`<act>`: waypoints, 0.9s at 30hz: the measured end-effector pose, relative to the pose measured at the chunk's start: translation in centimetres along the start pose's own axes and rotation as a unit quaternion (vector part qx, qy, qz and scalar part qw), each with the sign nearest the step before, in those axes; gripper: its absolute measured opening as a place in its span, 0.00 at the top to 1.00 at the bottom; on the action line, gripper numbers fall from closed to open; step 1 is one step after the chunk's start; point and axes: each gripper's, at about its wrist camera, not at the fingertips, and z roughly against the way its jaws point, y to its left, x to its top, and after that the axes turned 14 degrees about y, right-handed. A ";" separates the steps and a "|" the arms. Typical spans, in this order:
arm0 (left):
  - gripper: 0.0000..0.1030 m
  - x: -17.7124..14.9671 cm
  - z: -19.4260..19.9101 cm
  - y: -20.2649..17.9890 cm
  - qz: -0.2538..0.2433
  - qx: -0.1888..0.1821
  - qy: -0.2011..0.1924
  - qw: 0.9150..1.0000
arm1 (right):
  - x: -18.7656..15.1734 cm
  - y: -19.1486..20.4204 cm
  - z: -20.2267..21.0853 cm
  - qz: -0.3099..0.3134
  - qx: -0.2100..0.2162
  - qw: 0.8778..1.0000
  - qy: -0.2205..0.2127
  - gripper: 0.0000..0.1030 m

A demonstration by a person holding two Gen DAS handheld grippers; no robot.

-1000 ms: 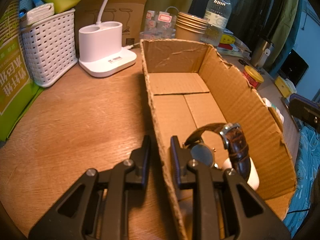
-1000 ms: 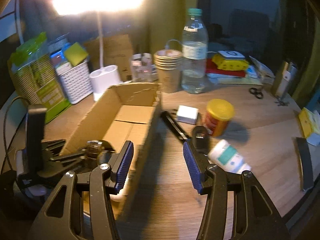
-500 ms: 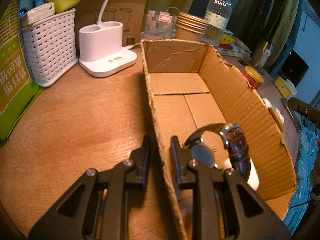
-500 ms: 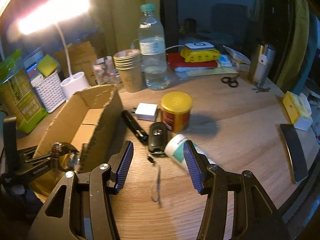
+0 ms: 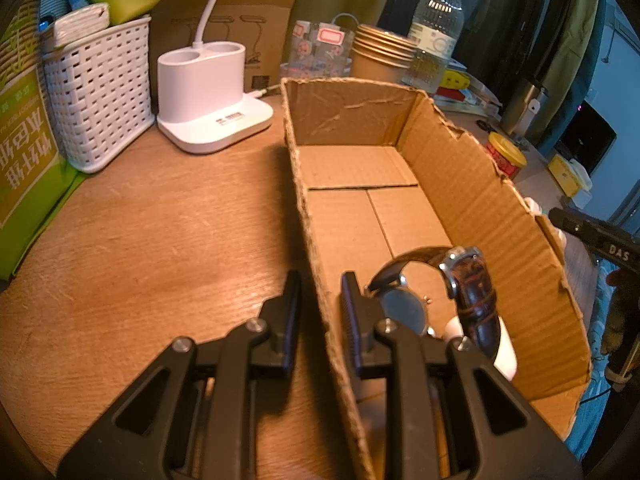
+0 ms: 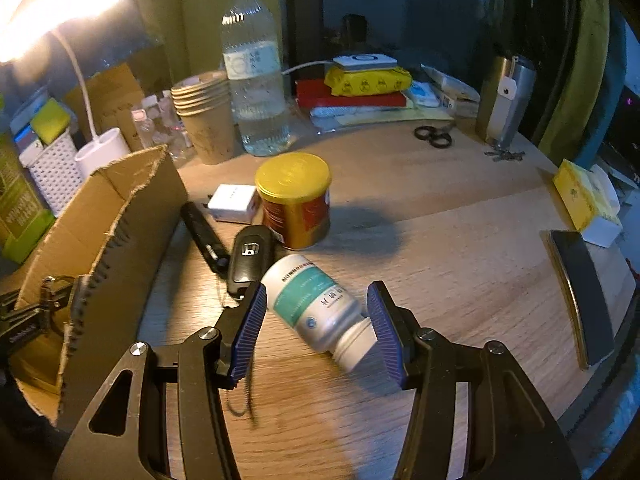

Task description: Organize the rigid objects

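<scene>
The left gripper point(image 5: 318, 312) stands with its jaws drawn close together astride the near side wall of the cardboard box point(image 5: 472, 200), one finger outside on the wooden table point(image 5: 160, 232) and the other inside; the wall sits between the pads, clamped by them. Just inside that wall, at the near end of the box floor, lies a wristwatch point(image 5: 436, 296) with a brown leather strap arched over its round case, and a white rounded object point(image 5: 505, 354) shows partly beneath the strap. The rest of the box floor is bare cardboard. In the right wrist view, the right gripper point(image 6: 317, 330) holds its blue-padded jaws about half open on either side of a white pill bottle point(image 6: 316, 306) with a teal label, lying on its side with the cap toward the camera; the left pad is at or close against the bottle's side and the right pad close to the cap, though whether either touches cannot be told. Just beyond the bottle lie a black car key fob point(image 6: 250, 258) and a slim black pen-like stick point(image 6: 204, 236) beside the box's outer wall. Farther off stand a red tin with a yellow lid point(image 6: 295, 200) and a small white charger point(image 6: 232, 209), then a stack of paper cups point(image 6: 206, 120) and a water bottle point(image 6: 256, 76).
</scene>
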 end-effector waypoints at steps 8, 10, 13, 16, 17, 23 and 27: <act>0.79 -0.1 0.1 -0.2 -0.001 -0.002 0.000 1.000 | 0.4 -0.1 -1.6 0.003 -0.006 1.000 0.014 0.46; 0.79 -0.1 0.1 -0.3 -0.001 -0.002 0.000 1.000 | 0.4 0.0 -1.9 0.004 -0.007 1.000 0.017 0.46; 0.79 -0.1 0.1 -0.4 -0.001 -0.003 0.000 1.000 | 0.5 0.2 -2.5 0.004 -0.013 1.000 0.023 0.46; 0.79 -0.1 0.1 -0.4 -0.001 -0.003 0.000 1.000 | 0.6 0.3 -2.7 0.005 -0.015 1.000 0.026 0.46; 0.79 -0.1 0.1 -0.3 -0.001 -0.002 0.000 1.000 | 0.6 0.4 -2.8 0.006 -0.017 0.999 0.027 0.46; 0.79 -0.1 0.1 -0.3 -0.001 -0.002 0.000 1.000 | 0.4 0.9 -3.1 0.019 -0.031 0.999 0.030 0.55; 0.79 -0.1 0.1 -0.3 -0.001 -0.002 0.000 1.000 | 0.2 0.8 -2.9 0.017 -0.029 0.999 0.027 0.55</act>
